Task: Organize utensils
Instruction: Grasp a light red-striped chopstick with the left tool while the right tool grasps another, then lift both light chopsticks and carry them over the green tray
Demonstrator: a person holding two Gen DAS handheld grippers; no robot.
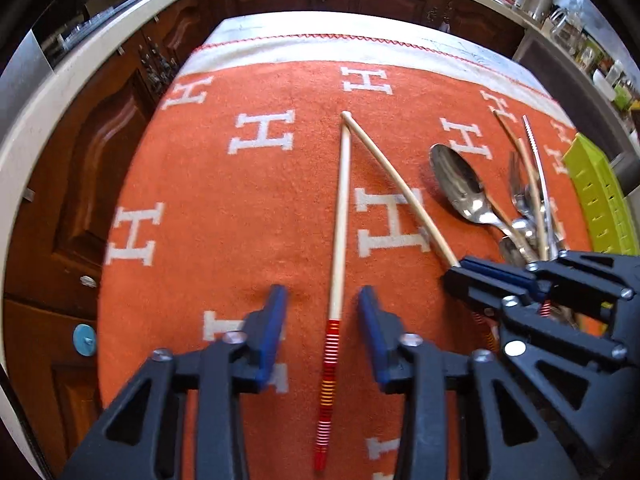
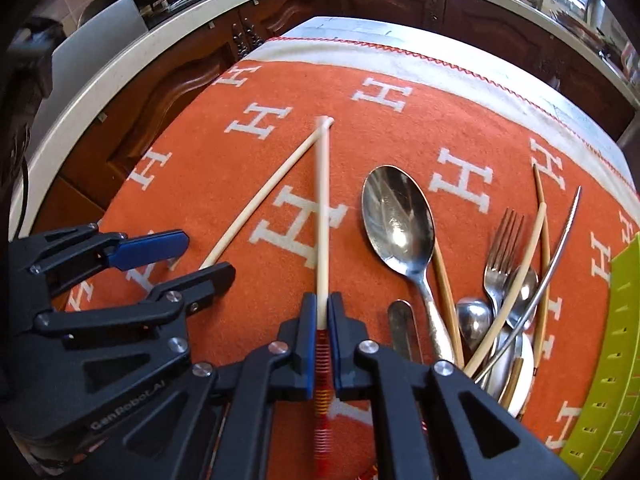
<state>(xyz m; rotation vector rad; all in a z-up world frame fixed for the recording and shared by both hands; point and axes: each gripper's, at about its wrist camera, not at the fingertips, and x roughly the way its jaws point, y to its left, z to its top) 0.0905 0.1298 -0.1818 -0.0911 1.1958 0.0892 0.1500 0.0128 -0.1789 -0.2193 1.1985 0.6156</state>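
An orange cloth (image 1: 248, 184) patterned with white H letters covers the surface (image 2: 360, 28), its white border running along the far edge. A lime-green perforated tray (image 2: 608, 360) sits at the right edge of the surface. Beside the tray, toward the near right corner, lies a heap of cutlery: a large spoon (image 2: 400, 216), a fork (image 2: 500, 252), a serrated knife (image 2: 556, 256) and further chopsticks, crossed over one another. The left gripper (image 1: 323, 320) is released, its blue pads straddling the left chopstick (image 1: 340, 216) without touching it; that chopstick lies on the cloth. The right gripper (image 2: 322, 332) is clenched on the right chopstick (image 2: 322, 216) just above its red-banded handle. The two chopsticks meet at their far tips near the middle of the surface, forming a narrow V.
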